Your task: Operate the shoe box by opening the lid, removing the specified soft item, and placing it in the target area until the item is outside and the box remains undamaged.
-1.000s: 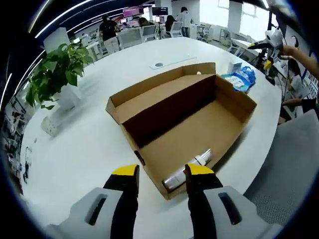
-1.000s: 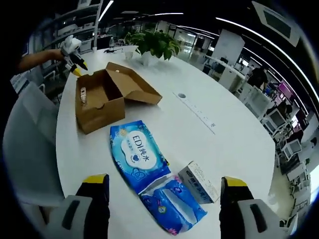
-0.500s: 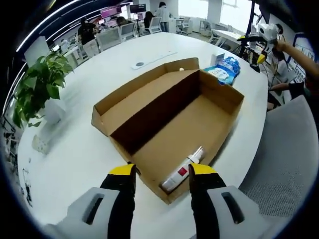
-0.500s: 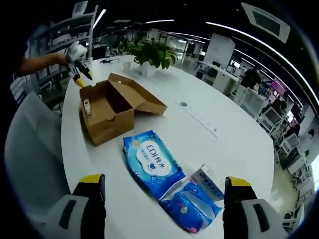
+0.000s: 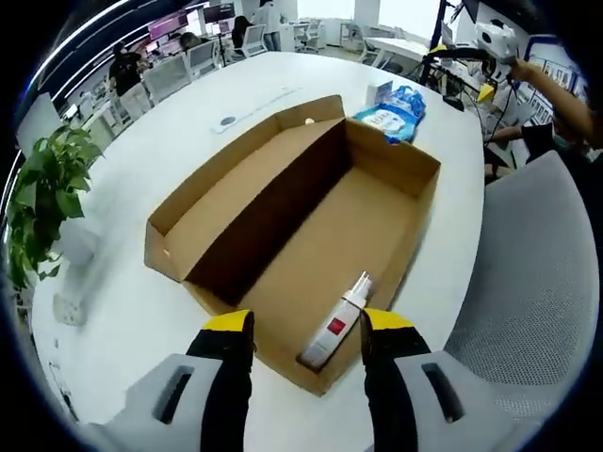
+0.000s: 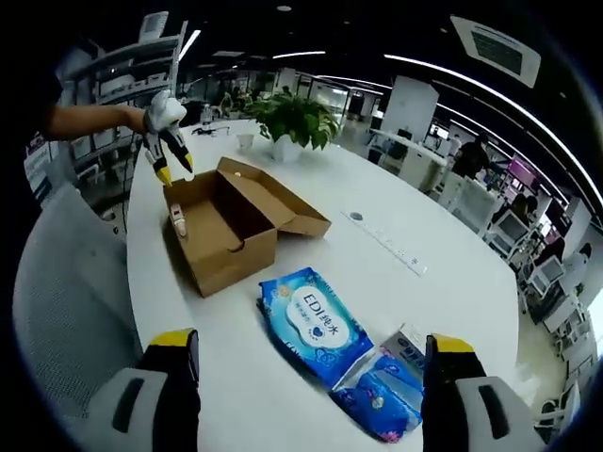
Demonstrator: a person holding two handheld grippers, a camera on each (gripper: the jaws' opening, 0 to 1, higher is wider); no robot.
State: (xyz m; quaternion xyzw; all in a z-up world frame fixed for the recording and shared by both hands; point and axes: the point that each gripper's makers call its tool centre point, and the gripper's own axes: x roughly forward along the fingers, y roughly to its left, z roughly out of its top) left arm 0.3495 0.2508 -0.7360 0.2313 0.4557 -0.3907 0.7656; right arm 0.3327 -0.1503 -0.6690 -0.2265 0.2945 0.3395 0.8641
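An open brown shoe box (image 5: 377, 221) lies on the white table, its lid (image 5: 240, 184) folded back flat. A white spray bottle (image 5: 337, 320) with a red label lies inside near the close end wall. My left gripper (image 5: 303, 330) hovers open above that end, its yellow tips either side of the bottle's base. In the right gripper view the box (image 6: 226, 250) is farther off, with the bottle (image 6: 179, 221) inside and the left gripper (image 6: 171, 132) above it. My right gripper (image 6: 311, 347) stands open and empty over a blue wipes pack (image 6: 316, 322).
A second blue pack (image 6: 384, 400) and a small white carton (image 6: 411, 344) lie beside the wipes. A potted plant (image 6: 298, 115) stands at the far side, a power strip (image 6: 386, 249) runs along the table. A grey chair (image 6: 61, 311) sits at the table's edge.
The left gripper has come in over the box's near end, so the bottle now lies between its tips. The right gripper has drawn back from the wipes packs, still open.
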